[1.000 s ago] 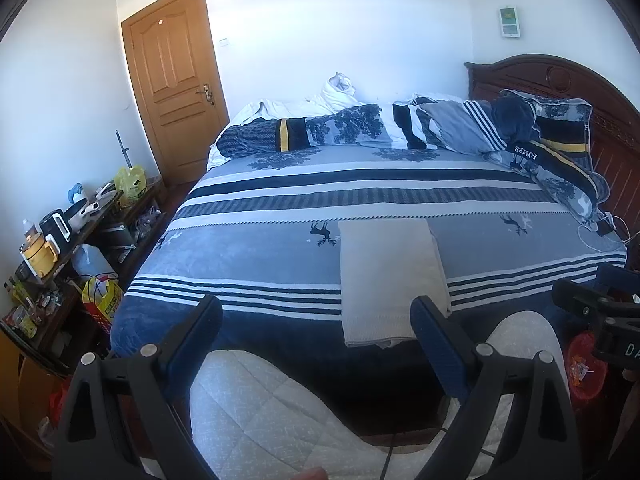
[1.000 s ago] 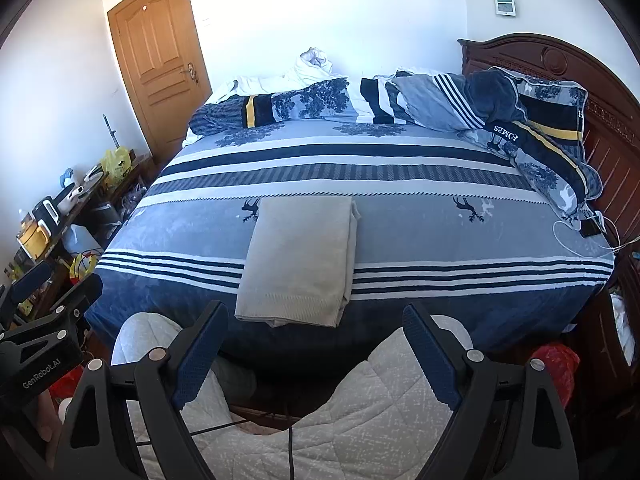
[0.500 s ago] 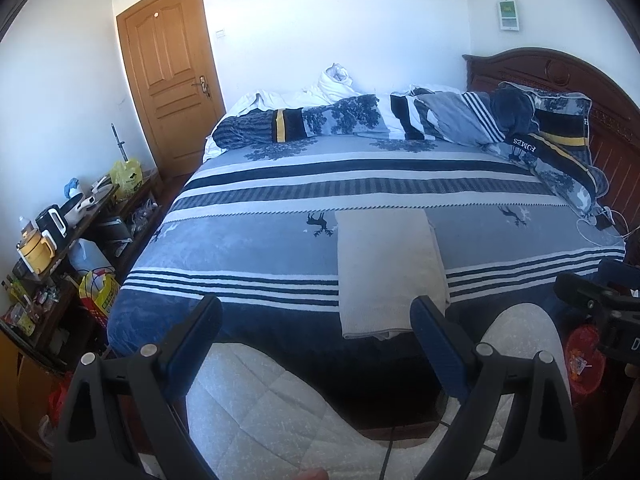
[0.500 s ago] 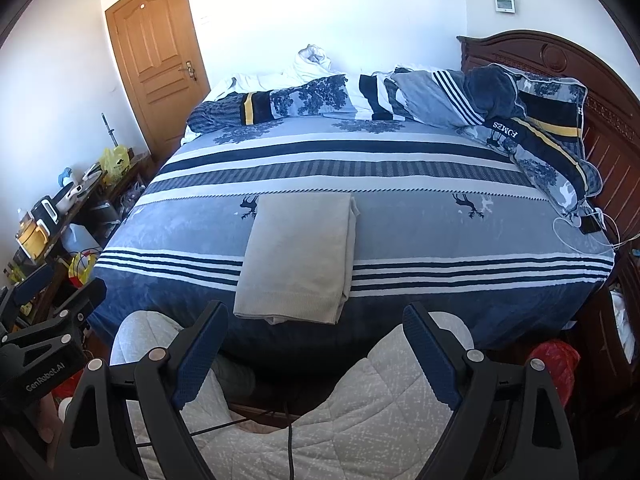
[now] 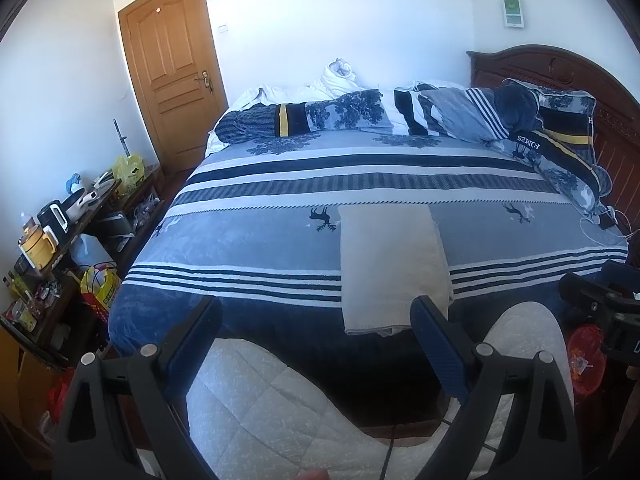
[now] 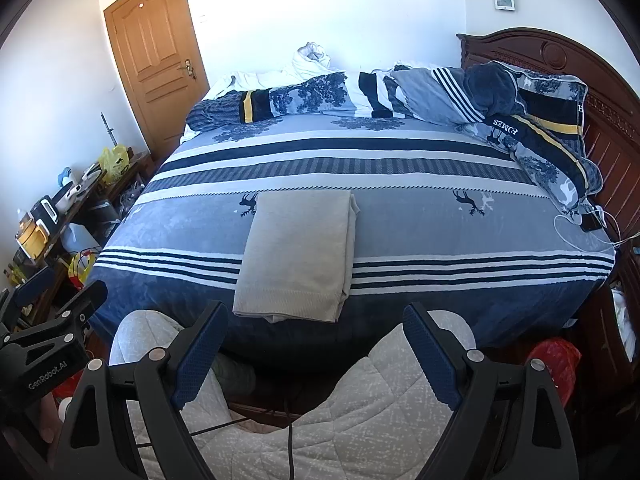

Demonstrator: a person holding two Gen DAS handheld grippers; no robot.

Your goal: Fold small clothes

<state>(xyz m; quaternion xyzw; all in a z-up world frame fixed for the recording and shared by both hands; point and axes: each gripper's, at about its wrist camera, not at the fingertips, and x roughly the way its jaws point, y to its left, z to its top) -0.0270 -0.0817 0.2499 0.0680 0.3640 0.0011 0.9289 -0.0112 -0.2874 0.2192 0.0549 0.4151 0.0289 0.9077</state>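
- Left claw (image 5: 316,320) spread wide, pinching nothing; held off the near edge of the bed (image 5: 248,248), above the person's quilted trouser legs (image 5: 260,396).
- Right claw (image 6: 316,324) likewise spread and empty, same stand-off from the bed edge.
- One beige folded garment (image 6: 298,254) lies flat on the striped bedcover, near edge reaching the bed's front edge (a bit of paler fabric peeks out below the hem). Ahead of both claws, apart from them: right of centre in the left view (image 5: 392,264), left of centre in the right view.
- Nothing sits between claws and garment.
- Far side of the bed: a heap of pillows and rolled bedding (image 5: 400,116) against the dark wooden headboard (image 6: 560,52).
- One wooden door (image 5: 172,76), closed, back left.
- Cluttered side shelf (image 5: 60,236) on the left with a yellow jug, bottles and bags (count unclear).
- Each claw shows at the edge of the other's view.
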